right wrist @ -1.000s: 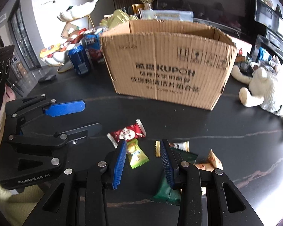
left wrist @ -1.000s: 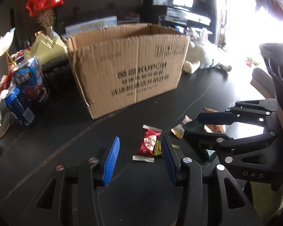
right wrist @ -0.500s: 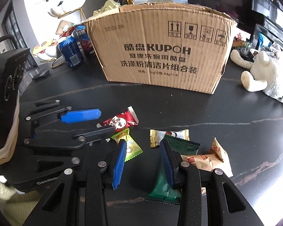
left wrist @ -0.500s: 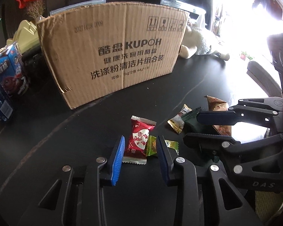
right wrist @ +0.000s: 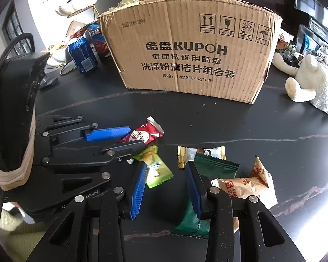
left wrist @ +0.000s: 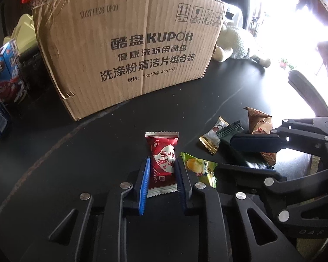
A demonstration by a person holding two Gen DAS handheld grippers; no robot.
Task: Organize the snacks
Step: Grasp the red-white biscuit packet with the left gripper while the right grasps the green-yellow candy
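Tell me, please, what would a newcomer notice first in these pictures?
The big cardboard box standing at the back of the dark table catches the eye first. In front of it, the left hand-held gripper is closed on a red candy, while the right hand-held gripper hangs open beside a green snack.

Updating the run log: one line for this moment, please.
left tool: shut on red candy | right tool: open, empty | cardboard box: behind
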